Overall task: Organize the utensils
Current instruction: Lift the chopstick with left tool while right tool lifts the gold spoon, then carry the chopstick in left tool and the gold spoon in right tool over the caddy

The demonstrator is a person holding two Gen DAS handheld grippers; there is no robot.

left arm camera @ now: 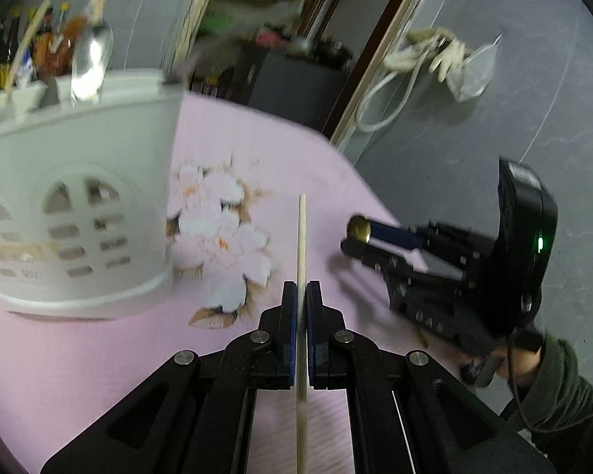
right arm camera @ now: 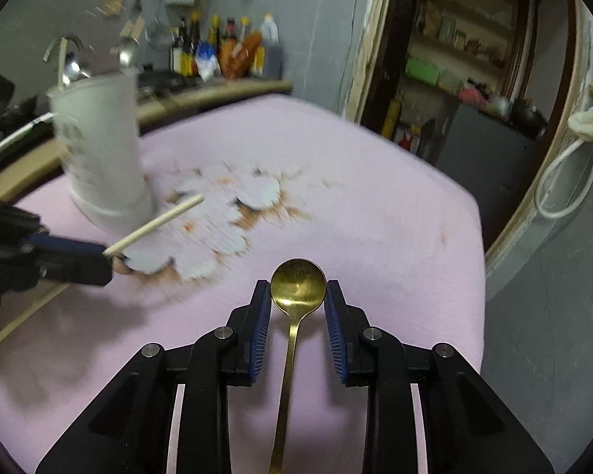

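My left gripper (left arm camera: 301,290) is shut on a pale wooden chopstick (left arm camera: 301,245) that runs straight between its pads, held above the pink cloth. It also shows in the right wrist view (right arm camera: 154,221), at the left. My right gripper (right arm camera: 298,292) is shut on the bowl of a gold spoon (right arm camera: 297,282), whose handle runs back under the camera. The spoon's bowl (left arm camera: 359,228) shows at the right gripper's tip in the left wrist view. A white slotted utensil holder (left arm camera: 71,197) stands to the left; it holds a silver spoon (left arm camera: 91,59).
A pink cloth with a white flower print (right arm camera: 375,205) covers the table. Another chopstick (right arm camera: 27,316) lies on the cloth at the left. Bottles (right arm camera: 225,51) stand on a counter behind. The table edge drops to a grey floor (right arm camera: 541,335) at the right.
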